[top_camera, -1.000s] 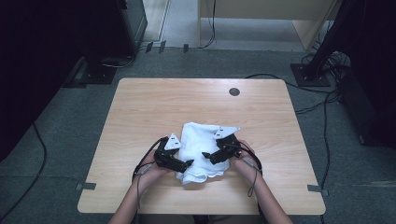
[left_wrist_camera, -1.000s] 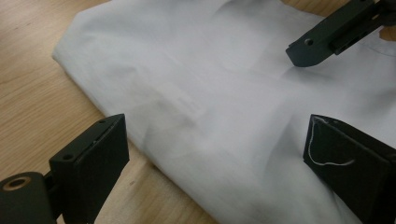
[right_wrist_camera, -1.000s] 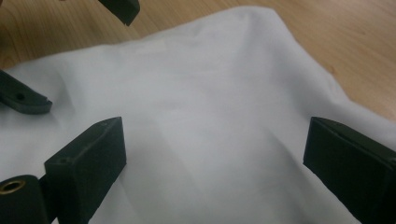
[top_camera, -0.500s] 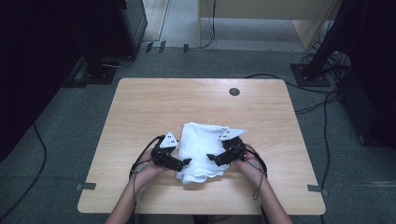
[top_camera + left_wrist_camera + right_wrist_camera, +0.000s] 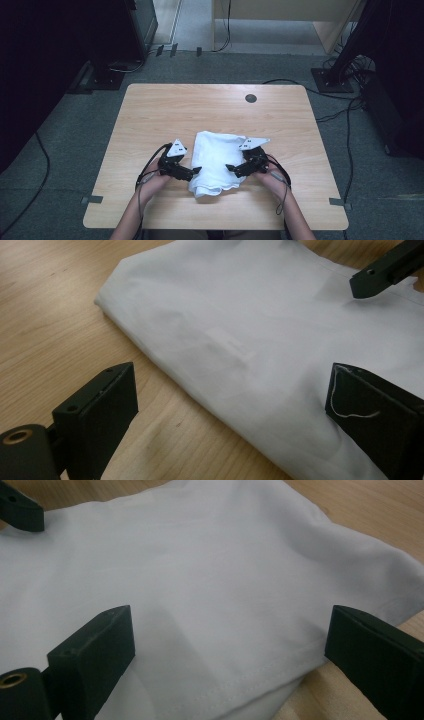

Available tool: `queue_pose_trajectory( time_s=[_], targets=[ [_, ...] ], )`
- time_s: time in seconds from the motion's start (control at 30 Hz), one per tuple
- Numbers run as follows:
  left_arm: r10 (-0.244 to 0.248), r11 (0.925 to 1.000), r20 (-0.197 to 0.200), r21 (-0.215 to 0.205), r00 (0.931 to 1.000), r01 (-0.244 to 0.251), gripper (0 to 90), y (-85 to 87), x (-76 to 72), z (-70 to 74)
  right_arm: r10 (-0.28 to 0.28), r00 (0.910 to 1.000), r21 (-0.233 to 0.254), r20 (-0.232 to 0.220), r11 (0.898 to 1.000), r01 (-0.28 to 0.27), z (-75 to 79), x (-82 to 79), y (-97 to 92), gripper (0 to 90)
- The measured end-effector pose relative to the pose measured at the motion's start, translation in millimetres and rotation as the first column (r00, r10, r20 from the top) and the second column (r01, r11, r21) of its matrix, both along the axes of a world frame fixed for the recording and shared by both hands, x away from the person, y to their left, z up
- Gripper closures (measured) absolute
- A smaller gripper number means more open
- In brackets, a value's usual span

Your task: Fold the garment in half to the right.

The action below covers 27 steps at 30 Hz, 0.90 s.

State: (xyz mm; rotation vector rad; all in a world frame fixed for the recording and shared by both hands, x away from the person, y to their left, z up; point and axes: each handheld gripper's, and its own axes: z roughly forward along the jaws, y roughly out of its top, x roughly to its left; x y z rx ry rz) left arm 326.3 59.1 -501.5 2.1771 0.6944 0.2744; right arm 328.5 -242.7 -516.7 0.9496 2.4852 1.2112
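Forearms: both come in from the near edge of the table [image 5: 150, 115] and are cut off at the bottom of the high view.
Left gripper [image 5: 196, 171]: near the front edge, at the cloth's left side; in the left gripper view its jaws are spread wide, one over bare wood, the other over the cloth, pinching nothing.
Right gripper [image 5: 230, 168]: at the cloth's right side, facing the left one; in the right gripper view its jaws are also spread wide, both over the cloth near its hemmed edge, with nothing between them.
Contact: whether the jaw tips rest on the cloth or hang just above it is hard to make out from any view.
Cloth [image 5: 217, 159]: white, folded into a rough rectangle, lying flat on the front half of the table, about midway between the left and right edges; its near end looks rolled or doubled over.
Hidden: the lower folds of the cloth are covered by the top layer; its left and right edges are partly covered by the grippers in the high view.
Hole cover [image 5: 251, 98]: a small dark round disc near the far edge, well apart from the cloth.
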Motion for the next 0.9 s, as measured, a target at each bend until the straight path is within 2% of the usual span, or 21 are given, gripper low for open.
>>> queue_pose_trajectory(
  time_s=[0.47, 0.57, 0.7, 0.9],
  targets=[
    [-0.003, 0.9999, -0.022, -0.015, 0.9998, 0.003, 6.6, 11.5, 2.7, 0.9, 0.004, 1.0, -0.011, -0.007, 1.0, -0.004, 2.1, -0.4, -10.0, 5.8],
    [-0.003, 1.0, -0.034, -0.009, 0.9994, 0.003, 6.6, 15.3, 3.7, 0.6, 0.004, 1.0, -0.013, -0.009, 1.0, -0.004, 2.3, -0.3, -11.9, 5.8],
    [-0.005, 1.0, -0.027, 0.003, 0.9996, 0.005, 6.6, 16.7, 3.9, 0.2, 0.006, 1.0, -0.016, -0.006, 1.0, -0.006, 2.7, -0.1, -14.7, 5.9],
    [-0.001, 0.9999, -0.037, 0.013, 0.9993, 0.001, 6.6, 19.9, 4.6, -1.2, -0.007, 1.0, -0.01, -0.007, 1.0, 0.007, 3.4, 0.8, -21.0, 6.1]
  ],
)
